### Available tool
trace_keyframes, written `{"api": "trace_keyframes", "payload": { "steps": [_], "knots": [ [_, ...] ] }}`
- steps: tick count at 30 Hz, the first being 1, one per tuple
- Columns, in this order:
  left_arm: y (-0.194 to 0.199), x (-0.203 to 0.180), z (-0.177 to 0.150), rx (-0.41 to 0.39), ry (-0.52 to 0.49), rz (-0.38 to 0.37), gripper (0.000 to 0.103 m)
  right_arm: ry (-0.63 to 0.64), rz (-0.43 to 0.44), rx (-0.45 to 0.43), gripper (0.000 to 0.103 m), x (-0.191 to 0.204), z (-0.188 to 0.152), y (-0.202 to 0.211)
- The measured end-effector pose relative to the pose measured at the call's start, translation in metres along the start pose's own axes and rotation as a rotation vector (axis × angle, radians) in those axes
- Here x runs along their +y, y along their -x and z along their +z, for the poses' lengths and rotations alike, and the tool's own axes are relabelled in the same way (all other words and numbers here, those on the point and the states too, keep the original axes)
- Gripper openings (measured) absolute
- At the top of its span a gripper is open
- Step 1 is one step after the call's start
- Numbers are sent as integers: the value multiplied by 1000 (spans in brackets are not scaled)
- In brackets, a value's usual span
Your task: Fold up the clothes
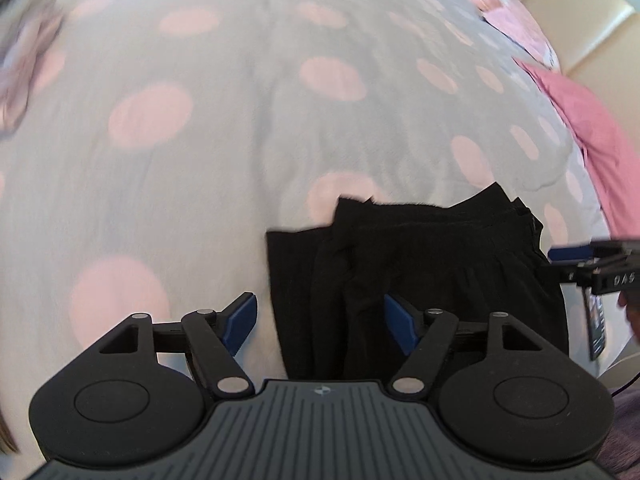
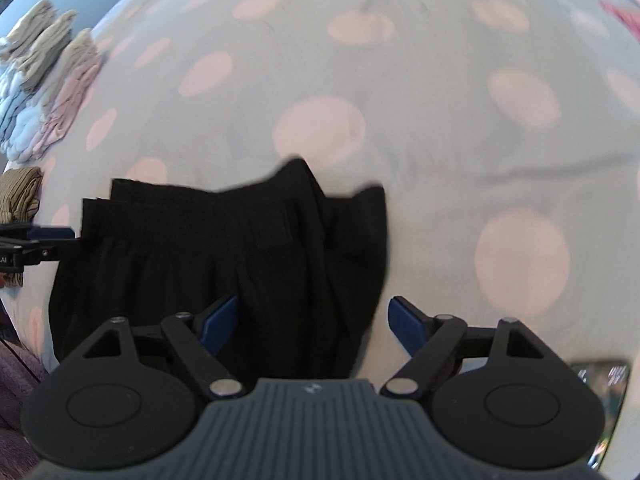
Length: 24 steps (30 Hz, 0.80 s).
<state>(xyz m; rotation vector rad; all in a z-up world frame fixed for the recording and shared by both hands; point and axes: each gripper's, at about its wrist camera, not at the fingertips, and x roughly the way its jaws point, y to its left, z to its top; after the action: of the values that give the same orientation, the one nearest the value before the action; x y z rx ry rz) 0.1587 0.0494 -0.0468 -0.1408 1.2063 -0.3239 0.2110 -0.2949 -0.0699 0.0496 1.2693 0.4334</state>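
I had both grippers low over the bed (image 1: 224, 152), near its front edge, with the black garment (image 1: 420, 280) lying between them. It lay on the spotted duvet in several layers, a gathered waistband across the far side and stacked edges showing at the far corners, so it read as already doubled over at least once. My left gripper (image 1: 320, 326) had its fingers released and spread wide, one blue pad over the cloth and the other over bare duvet at the garment's left edge. My right gripper (image 2: 312, 326) was the same, fingers apart and holding nothing, straddling the garment's right edge. Neither pair touched the cloth as far as I could tell; the blur made contact hard to judge.

I judged this as a pause between folds: either the garment wanted one more fold, or it was finished and only needed moving to the stack (image 2: 44, 80) of folded pieces at the bed's far left corner. Either way, the next grip would call for catching all the layers together at an edge, since the loose flaps looked ready to slide apart.
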Motion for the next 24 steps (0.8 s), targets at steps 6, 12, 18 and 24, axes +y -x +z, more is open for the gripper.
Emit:
{"api": "trace_keyframes", "payload": {
  "steps": [6,12,18,24],
  "knots": [
    [-13,12,-12,1,51,-30,73,33,-31,-7,83,4,-13,-14],
    [-22,3,-19,-9,4,-27,72,49,-7,-11,56,16,-13,-17],
    [-20,-8,-20,-21,-54,-12,37,72,13,-6,22,25,-10,-15],
    [-6,-13,-19,-61,-70,-36,9,55,24,-43,14,28,-12,1]
  ]
}}
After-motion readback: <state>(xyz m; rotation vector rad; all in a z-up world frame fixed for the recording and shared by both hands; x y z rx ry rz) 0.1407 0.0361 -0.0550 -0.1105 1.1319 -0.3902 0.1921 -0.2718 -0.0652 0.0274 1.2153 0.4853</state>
